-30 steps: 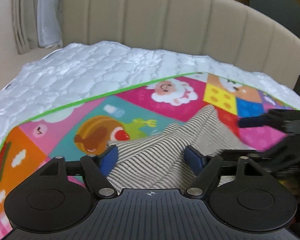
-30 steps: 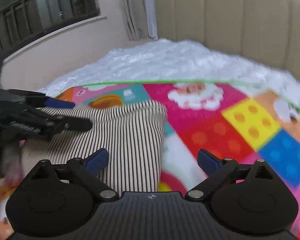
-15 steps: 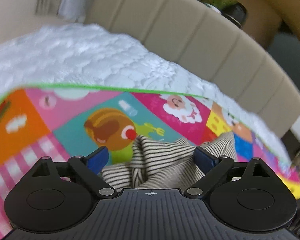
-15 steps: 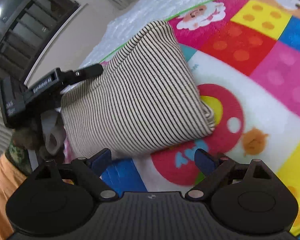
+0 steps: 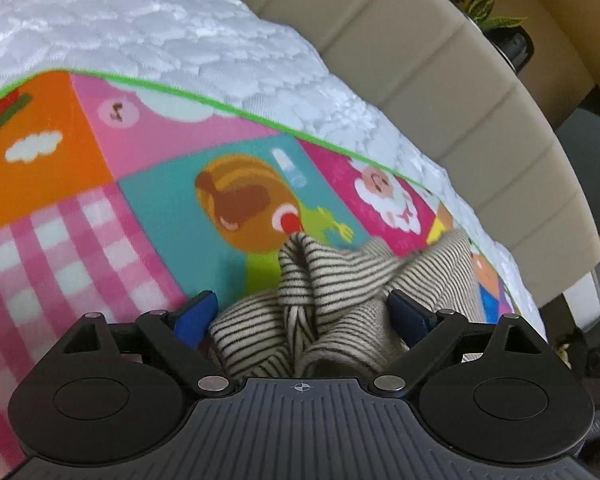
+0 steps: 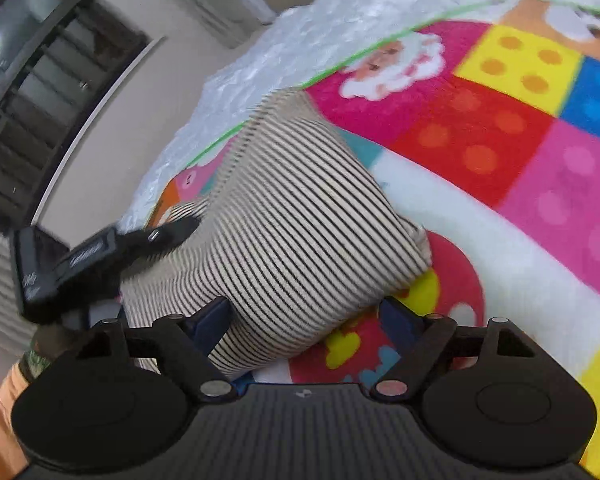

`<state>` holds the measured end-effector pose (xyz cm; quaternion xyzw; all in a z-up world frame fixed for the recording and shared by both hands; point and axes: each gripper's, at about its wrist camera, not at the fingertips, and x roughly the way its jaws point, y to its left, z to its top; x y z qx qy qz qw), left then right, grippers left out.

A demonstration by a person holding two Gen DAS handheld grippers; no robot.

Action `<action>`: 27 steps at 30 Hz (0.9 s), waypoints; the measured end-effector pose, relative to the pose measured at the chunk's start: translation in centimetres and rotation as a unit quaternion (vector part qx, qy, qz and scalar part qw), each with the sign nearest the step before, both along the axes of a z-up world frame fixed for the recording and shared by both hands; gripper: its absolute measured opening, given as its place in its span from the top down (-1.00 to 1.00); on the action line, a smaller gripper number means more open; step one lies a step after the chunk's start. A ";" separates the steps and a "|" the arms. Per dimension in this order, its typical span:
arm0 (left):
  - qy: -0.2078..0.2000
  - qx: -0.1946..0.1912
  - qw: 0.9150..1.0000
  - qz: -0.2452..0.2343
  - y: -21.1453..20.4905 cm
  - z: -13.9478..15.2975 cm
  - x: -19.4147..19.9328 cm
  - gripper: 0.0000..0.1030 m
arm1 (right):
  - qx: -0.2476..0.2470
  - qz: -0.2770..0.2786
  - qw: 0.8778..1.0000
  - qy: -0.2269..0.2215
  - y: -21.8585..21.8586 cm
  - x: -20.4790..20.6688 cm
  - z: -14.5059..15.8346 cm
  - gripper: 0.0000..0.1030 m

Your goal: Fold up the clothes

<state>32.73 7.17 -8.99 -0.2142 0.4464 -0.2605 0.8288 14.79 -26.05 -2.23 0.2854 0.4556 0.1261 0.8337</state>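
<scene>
Only rightward: left tongs (image 6: 180,226) on striped garment (image 6: 300,216)

The shirt (image 6: 300,216) lies on the play mat (image 6: 520,152), near the mat's far edge; the mat covers the bed (image 5: 160,36), headboard (image 5: 440,60) behind.
</scene>
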 end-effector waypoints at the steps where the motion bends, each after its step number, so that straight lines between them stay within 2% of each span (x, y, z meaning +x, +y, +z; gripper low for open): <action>1: 0.008 -0.003 1.000 -0.006 0.0 0.0 -0.3 -0.81 | 0.004 -0.007 1.000 0.006 -0.3 -0.1 -0.2 -0.59; 6: 0.029 -0.001 0.999 -0.030 -0.3 0.3 -2.4 -0.80 | -0.032 -0.016 0.999 -0.008 -0.3 -0.2 0.5 -0.59; 8: 0.034 -0.004 0.999 -0.036 -0.5 0.4 -3.2 -0.80 | -0.057 -0.019 0.998 -0.027 -0.5 0.2 1.3 -0.59; 11: 0.043 -0.008 0.998 -0.046 -1.2 0.5 -4.3 -0.80 | -0.116 -0.006 0.991 -0.063 -0.5 1.5 2.6 -0.59; 14: 0.047 -0.013 0.997 -0.060 -2.5 0.7 -5.3 -0.80 | -0.169 0.014 0.983 -0.070 0.0 2.7 3.3 -0.59; 17: 0.048 -0.007 0.996 -0.070 -3.3 1.2 -6.3 -0.79 | -0.187 0.019 0.979 -0.080 0.2 2.4 3.9 -0.60; 19: 0.052 -0.010 0.996 -0.072 -3.3 1.8 -6.8 -0.79 | -0.184 0.016 0.979 -0.083 -0.1 1.6 4.2 -0.61; 22: 0.036 -0.015 0.998 -0.050 -2.0 3.5 -7.1 -0.81 | -0.146 0.005 0.987 -0.071 -1.0 -0.1 4.5 -0.68; 25: 0.000 -0.019 1.000 -0.018 -0.9 5.4 -6.7 -0.88 | -0.108 0.000 0.993 -0.053 -1.4 -1.7 4.1 -0.73; 27: -0.015 -0.010 1.000 -0.014 -1.1 6.1 -6.3 -0.92 | -0.090 -0.003 0.995 -0.038 -1.1 -2.2 3.3 -0.77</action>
